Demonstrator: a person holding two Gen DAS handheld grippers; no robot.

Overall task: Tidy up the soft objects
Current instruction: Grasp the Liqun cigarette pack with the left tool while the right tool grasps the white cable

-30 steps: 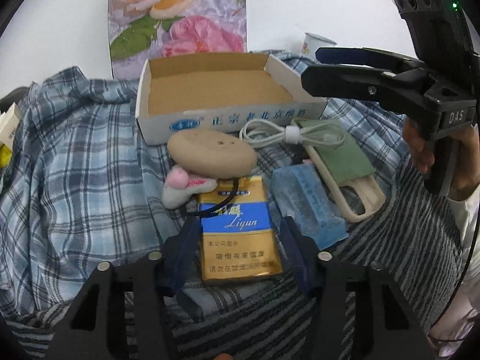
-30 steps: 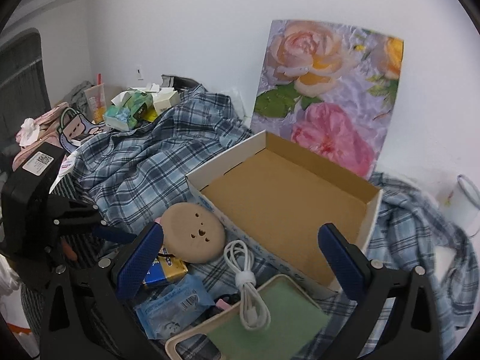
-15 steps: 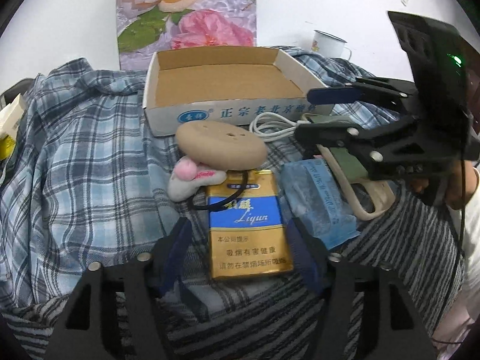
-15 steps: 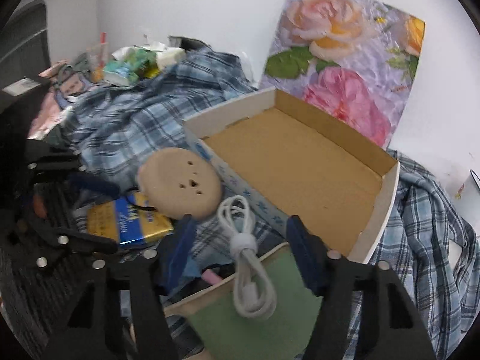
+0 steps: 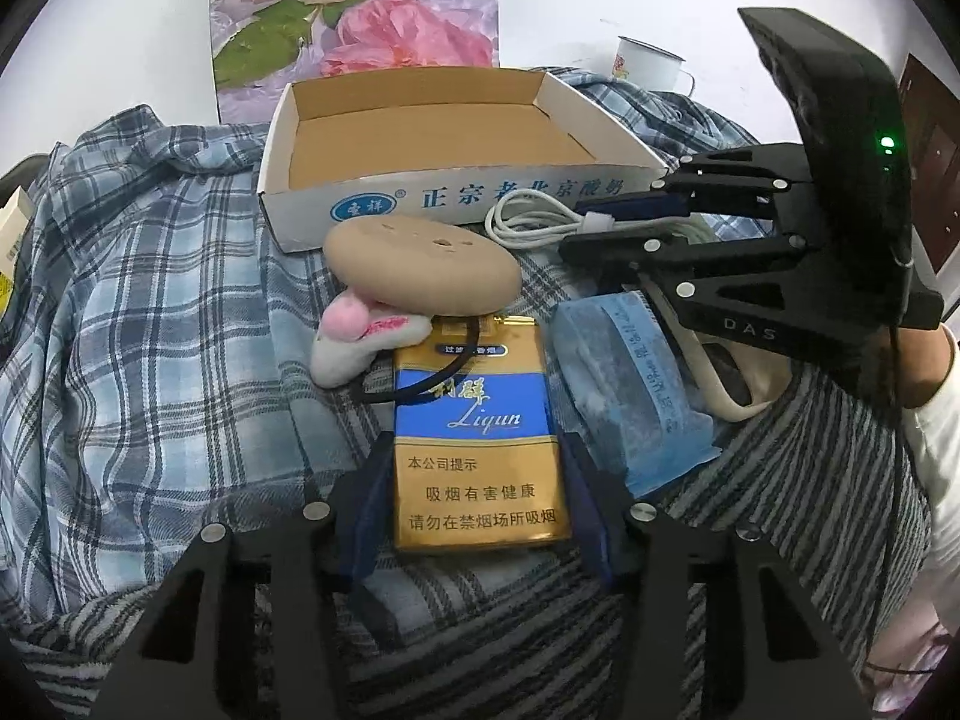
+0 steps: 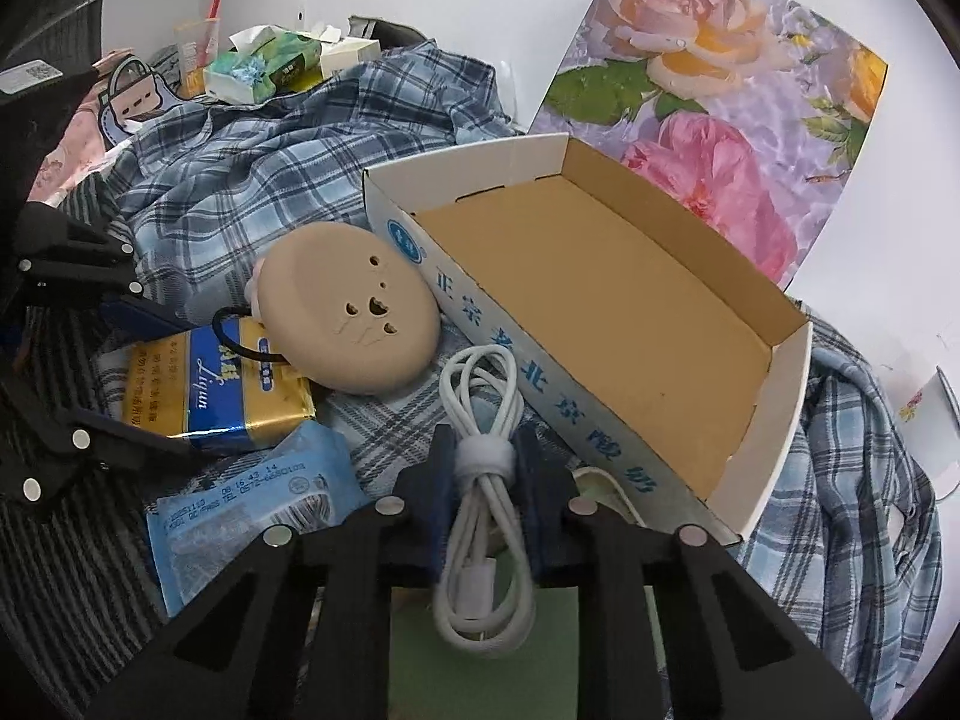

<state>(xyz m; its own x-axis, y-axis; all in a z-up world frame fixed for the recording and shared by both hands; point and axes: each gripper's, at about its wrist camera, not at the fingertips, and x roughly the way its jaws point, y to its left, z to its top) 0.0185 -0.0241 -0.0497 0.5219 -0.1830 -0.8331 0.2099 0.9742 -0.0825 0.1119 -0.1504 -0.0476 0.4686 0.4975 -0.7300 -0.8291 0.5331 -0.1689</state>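
My left gripper [image 5: 477,480] has its jaws against both sides of a gold and blue cigarette pack [image 5: 474,420], which lies on the striped cloth. My right gripper [image 6: 483,459] is shut on the banded middle of a coiled white cable [image 6: 483,420], which lies on a green pad. A tan round cushion [image 5: 420,267] rests on a small pink and white plush [image 5: 360,336] and on the pack's far end. A black hair tie [image 5: 432,384] lies across the pack. An empty cardboard box [image 5: 432,138] stands behind. A blue tissue packet [image 5: 624,384] lies right of the pack.
Blue plaid shirts [image 5: 132,312] cover the surface left and behind. A floral panel [image 5: 360,18] leans on the wall. A white mug [image 5: 648,60] stands at the back right. Tissue boxes and clutter [image 6: 264,66] sit at the far left of the right wrist view.
My right gripper came down and closed on the cable. My left gripper moved forward and its jaws narrowed around the cigarette pack.
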